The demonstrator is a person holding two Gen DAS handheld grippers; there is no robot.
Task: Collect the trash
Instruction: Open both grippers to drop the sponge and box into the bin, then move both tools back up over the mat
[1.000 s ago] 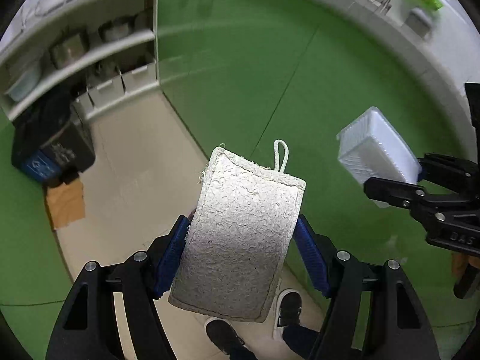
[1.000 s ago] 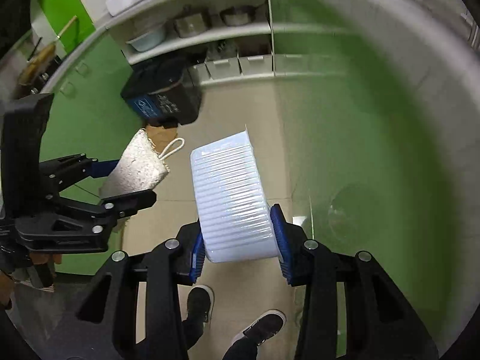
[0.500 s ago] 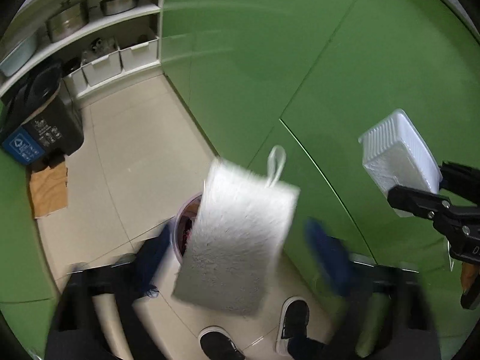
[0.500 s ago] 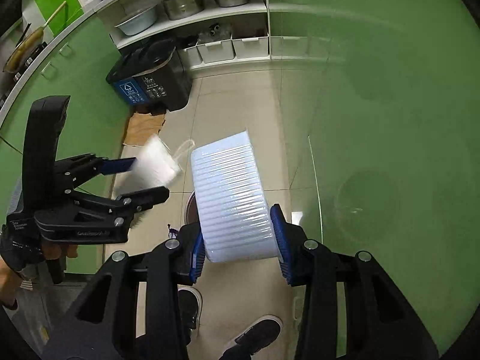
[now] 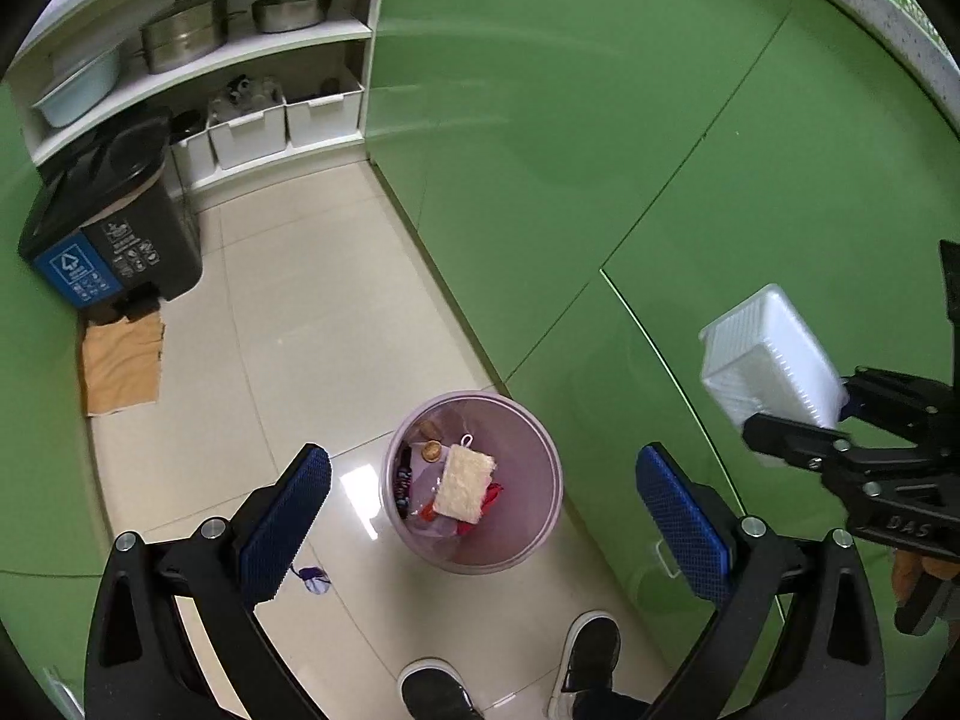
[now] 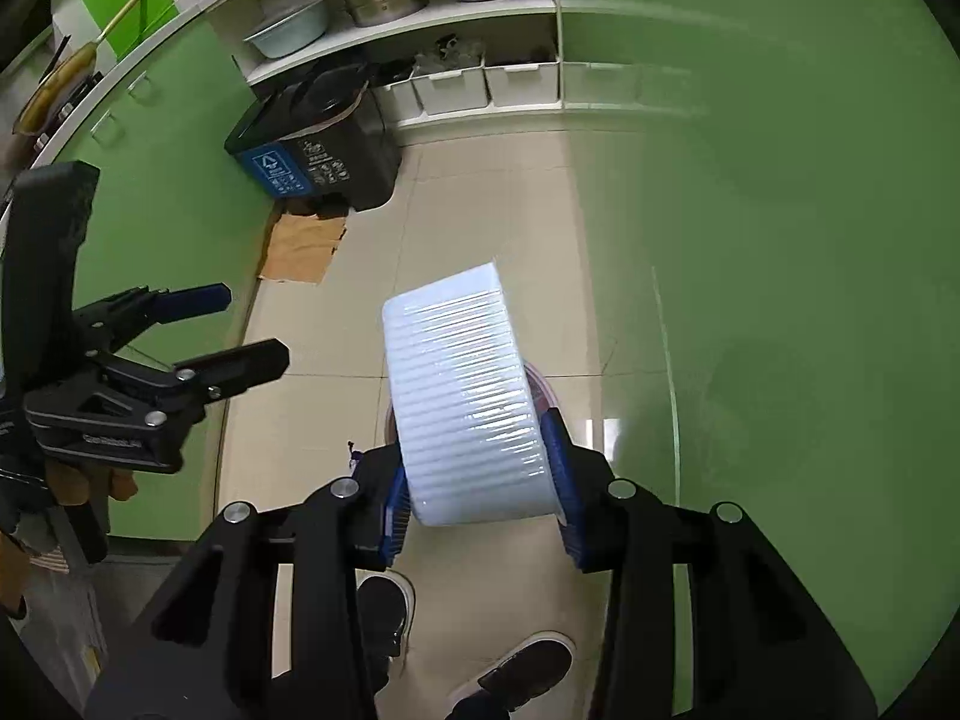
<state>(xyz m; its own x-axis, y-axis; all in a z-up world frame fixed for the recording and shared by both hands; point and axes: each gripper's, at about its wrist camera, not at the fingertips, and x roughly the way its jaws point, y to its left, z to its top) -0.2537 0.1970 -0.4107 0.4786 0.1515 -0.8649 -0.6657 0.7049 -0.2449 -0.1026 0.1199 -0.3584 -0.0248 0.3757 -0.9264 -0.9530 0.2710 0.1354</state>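
Now your left claw (image 5: 480, 504) gapes empty above the bin (image 5: 540, 450), sponge (image 5: 463, 483) lying inside. Right claw (image 6: 480, 495) grips the white tray (image 6: 465, 396), long axis forward; bin rim peeks directly beneath it.

My left gripper (image 5: 480, 498) points down at the floor, jaws spread wide, blue pads (image 5: 287, 519) bare, nothing between them. My right gripper (image 6: 477, 468) sits to the right of it, also angled down, its pads clamped on both sides of a white ribbed tray (image 6: 465, 396). My shoes (image 5: 591, 648) stand below both grippers.
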